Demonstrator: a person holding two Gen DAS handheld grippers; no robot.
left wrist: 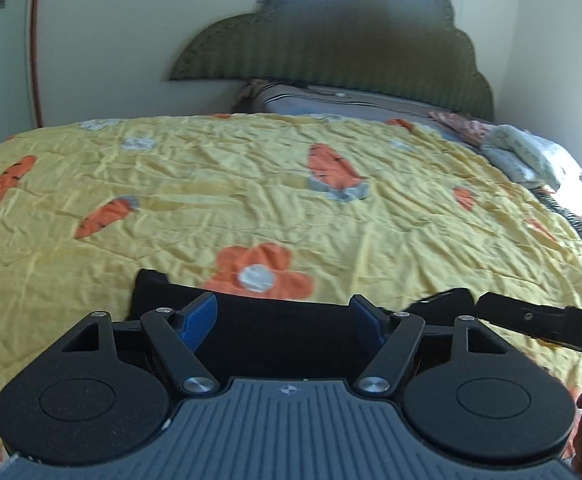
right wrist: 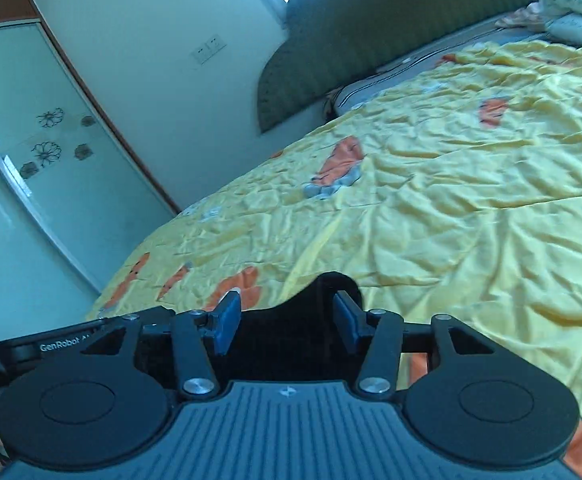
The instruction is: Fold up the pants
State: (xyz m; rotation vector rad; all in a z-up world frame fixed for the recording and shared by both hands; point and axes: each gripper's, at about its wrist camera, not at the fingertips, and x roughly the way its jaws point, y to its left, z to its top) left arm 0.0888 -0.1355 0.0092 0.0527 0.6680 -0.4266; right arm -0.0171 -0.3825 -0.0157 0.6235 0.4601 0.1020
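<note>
figure: both wrist views over the yellow quilt (left wrist: 251, 200), the landmark for all positions here. the black pants (left wrist: 283, 332) are lying at the near edge of the yellow quilt, just below its orange flower print (left wrist: 259, 272), directly under both tools. the left gripper (left wrist: 287, 316) is hanging over the pants with its blue pads (left wrist: 201, 316) spread apart and nothing between them; whether the pads are touching the cloth cannot be told. the right gripper (right wrist: 287, 320) is likewise standing apart, its fingers straddling a raised hump of the black fabric without pinching it.

progress, as a judgement: only a compact dark mass is showing, with no long legs trailing across the yellow quilt, so the pants are probably already partly folded, or a fold is just being started or let go; the fold count and the neatness of the edges are hidden beneath the gripper bodies. smoothing or a final fold is probably remaining.

differences between views: the left view is showing the wider straight far edge of the pants, the body of the right gripper entering from the right, the green headboard (left wrist: 331, 52) beyond the yellow quilt and a pile of folded bedding (left wrist: 523, 156) at its far right corner. the right view is showing the rounded hump of fabric and, left of the yellow quilt, a wardrobe door (right wrist: 31, 152) with flower decals.
</note>
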